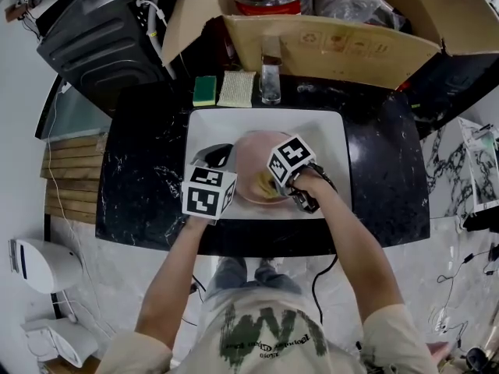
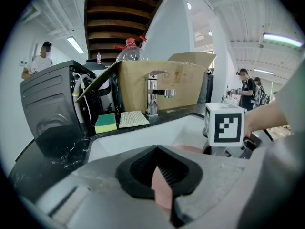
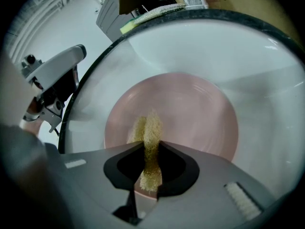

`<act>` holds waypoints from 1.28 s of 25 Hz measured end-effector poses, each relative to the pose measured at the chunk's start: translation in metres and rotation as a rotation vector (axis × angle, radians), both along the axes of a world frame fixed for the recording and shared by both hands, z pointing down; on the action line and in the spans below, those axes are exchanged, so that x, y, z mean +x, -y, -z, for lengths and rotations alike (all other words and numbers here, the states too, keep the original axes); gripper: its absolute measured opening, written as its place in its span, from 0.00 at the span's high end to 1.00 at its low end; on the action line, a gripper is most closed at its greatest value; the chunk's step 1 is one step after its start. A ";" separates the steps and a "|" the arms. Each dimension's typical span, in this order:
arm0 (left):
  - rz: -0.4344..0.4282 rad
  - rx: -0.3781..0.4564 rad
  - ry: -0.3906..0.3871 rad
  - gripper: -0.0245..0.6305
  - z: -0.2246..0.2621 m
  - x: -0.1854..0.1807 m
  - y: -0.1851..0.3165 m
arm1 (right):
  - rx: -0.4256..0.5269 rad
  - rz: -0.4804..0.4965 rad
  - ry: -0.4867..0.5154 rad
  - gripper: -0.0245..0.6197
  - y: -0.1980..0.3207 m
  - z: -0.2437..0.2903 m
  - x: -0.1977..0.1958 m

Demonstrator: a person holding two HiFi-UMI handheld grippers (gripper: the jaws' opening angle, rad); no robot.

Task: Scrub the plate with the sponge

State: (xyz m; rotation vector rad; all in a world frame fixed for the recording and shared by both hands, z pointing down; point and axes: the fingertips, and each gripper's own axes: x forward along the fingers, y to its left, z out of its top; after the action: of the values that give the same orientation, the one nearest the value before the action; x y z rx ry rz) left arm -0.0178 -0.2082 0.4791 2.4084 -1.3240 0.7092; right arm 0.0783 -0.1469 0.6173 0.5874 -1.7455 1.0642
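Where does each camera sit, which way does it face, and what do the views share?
Head view: on the person's head, facing steeply down into the sink; forearms, left hand-held gripper and right hand-held gripper show.
Left gripper view: on the left hand-held gripper, facing the faucet; its jaws, shut on the plate rim, and the right hand show.
Right gripper view: on the right hand-held gripper, facing down onto the plate; its jaws grip the sponge.
Shared: all three show the plate.
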 end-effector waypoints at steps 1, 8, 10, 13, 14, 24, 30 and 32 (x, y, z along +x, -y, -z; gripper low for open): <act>0.001 -0.001 0.000 0.96 0.000 0.001 0.000 | 0.000 0.000 -0.002 0.87 0.000 0.000 0.002; 0.005 -0.003 0.001 0.96 -0.002 0.009 -0.001 | 0.006 0.009 -0.019 0.87 0.003 -0.001 0.018; 0.010 -0.005 0.002 0.96 -0.003 0.010 -0.002 | 0.009 0.011 -0.024 0.87 0.004 -0.001 0.022; 0.019 -0.006 0.002 0.96 -0.004 0.011 -0.002 | 0.013 0.007 -0.031 0.87 0.007 -0.002 0.030; 0.022 -0.005 0.003 0.96 -0.004 0.012 -0.002 | 0.016 0.004 -0.034 0.87 0.009 -0.002 0.033; 0.049 -0.006 0.004 0.96 -0.005 0.017 0.000 | 0.063 -0.042 -0.061 0.87 0.029 -0.004 0.059; 0.048 -0.016 0.006 0.96 -0.007 0.020 0.001 | 0.101 -0.059 -0.029 0.87 0.035 0.001 0.058; 0.042 -0.019 0.002 0.96 -0.006 0.022 0.001 | 0.126 -0.072 -0.016 0.87 0.039 0.007 0.058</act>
State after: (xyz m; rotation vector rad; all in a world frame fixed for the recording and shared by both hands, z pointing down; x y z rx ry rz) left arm 0.0038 -0.2094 0.4854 2.3585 -1.3592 0.7097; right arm 0.1361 -0.1864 0.6101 0.7404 -1.7981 1.0013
